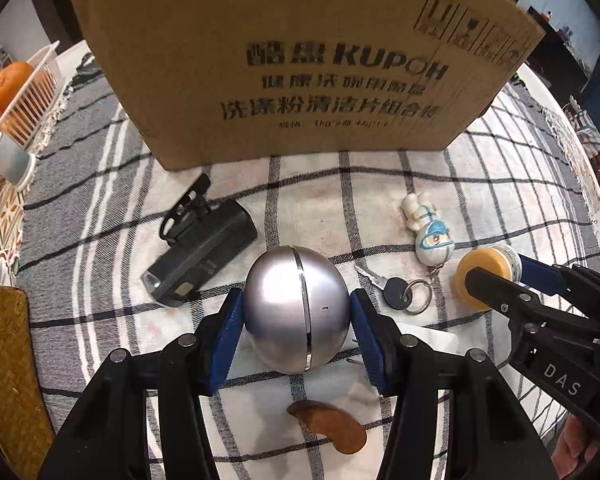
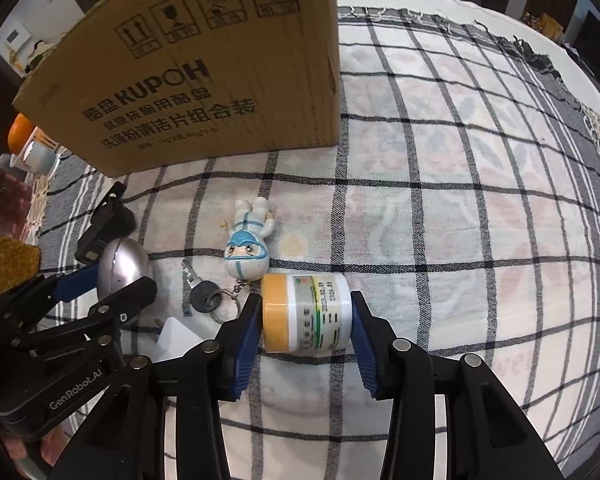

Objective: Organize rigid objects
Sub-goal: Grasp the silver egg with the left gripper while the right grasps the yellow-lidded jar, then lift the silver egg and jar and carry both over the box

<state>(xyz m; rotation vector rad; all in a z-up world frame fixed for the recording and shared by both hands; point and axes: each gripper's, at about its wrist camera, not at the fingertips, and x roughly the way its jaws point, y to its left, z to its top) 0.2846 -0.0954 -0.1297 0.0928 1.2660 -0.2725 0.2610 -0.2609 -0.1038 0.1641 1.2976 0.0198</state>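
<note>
A silver egg-shaped ball (image 1: 284, 292) rests on the checked cloth, and my left gripper (image 1: 297, 301) is shut on it, one blue pad pressed against each side. In the right wrist view a white jar with a yellow lid (image 2: 316, 312) lies on its side. My right gripper (image 2: 306, 305) is shut on it, one pad on the lid and the other on the base. The same jar (image 1: 480, 266) shows at the right of the left wrist view. The ball (image 2: 124, 264) shows at the left of the right wrist view.
A large cardboard box (image 1: 300, 60) stands behind. On the cloth lie a black clip-on device (image 1: 204, 256), a key (image 1: 396, 292) ringed to a small figurine (image 1: 430, 232), a white card (image 1: 432, 338) and a brown curved piece (image 1: 332, 426). At the left stand a basket of oranges (image 1: 28, 92) and a cup (image 1: 12, 164).
</note>
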